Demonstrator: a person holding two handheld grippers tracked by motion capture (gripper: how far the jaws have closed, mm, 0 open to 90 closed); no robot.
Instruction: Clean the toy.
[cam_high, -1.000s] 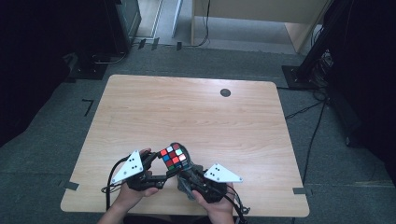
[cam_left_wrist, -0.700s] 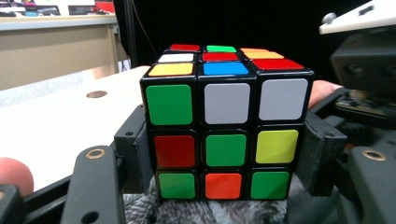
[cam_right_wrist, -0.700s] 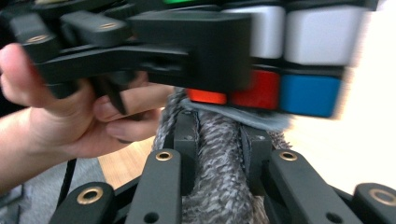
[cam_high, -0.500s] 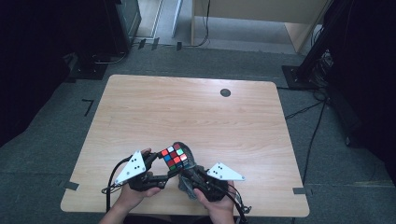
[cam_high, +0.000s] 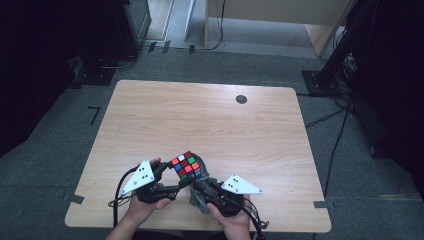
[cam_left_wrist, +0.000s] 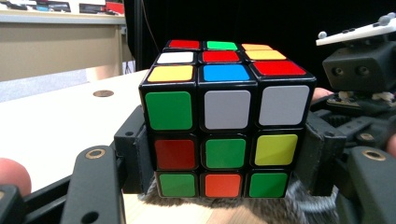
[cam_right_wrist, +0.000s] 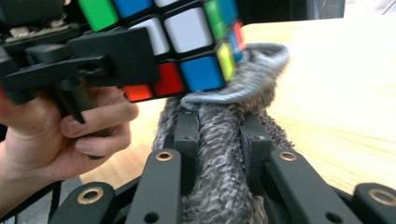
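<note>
Cube (cam_left_wrist: 226, 126) sits clamped in the left gripper (cam_high: 167, 181), jaws pressing its two side faces, at the near edge of the table (cam_high: 210, 125), centre-left from the high view. Grey cloth (cam_right_wrist: 219, 154) is pinched in the right gripper (cam_right_wrist: 217, 144), jaws closed on a bunched fold, and the cloth's top edge touches the cube's underside; looks like a wipe-down of the cube w/ the cloth. Handling, my read: cube is light, rigid plastic, glossy stickers so prob a bit slippery on flat pads; layers can twist, so grip should span opposite faces square-on, mid-height, as it is now, not by a corner or a single layer. Cloth is soft, limp, fuzzy knit; holds fine when bunched, grab a thick fold, thin edge would slip out. Hard to see: cube's bottom face is hidden by cloth in the left gripper view and cut off at the top of the right gripper view; far faces not visible. Cloth's full extent is unclear, it runs out the frame bottom. Left hand (cam_right_wrist: 70, 126) wraps the gripper handle, partly off-frame. Small dark round mark (cam_high: 241, 99) far side of table, can't tell if hole or cap.
</note>
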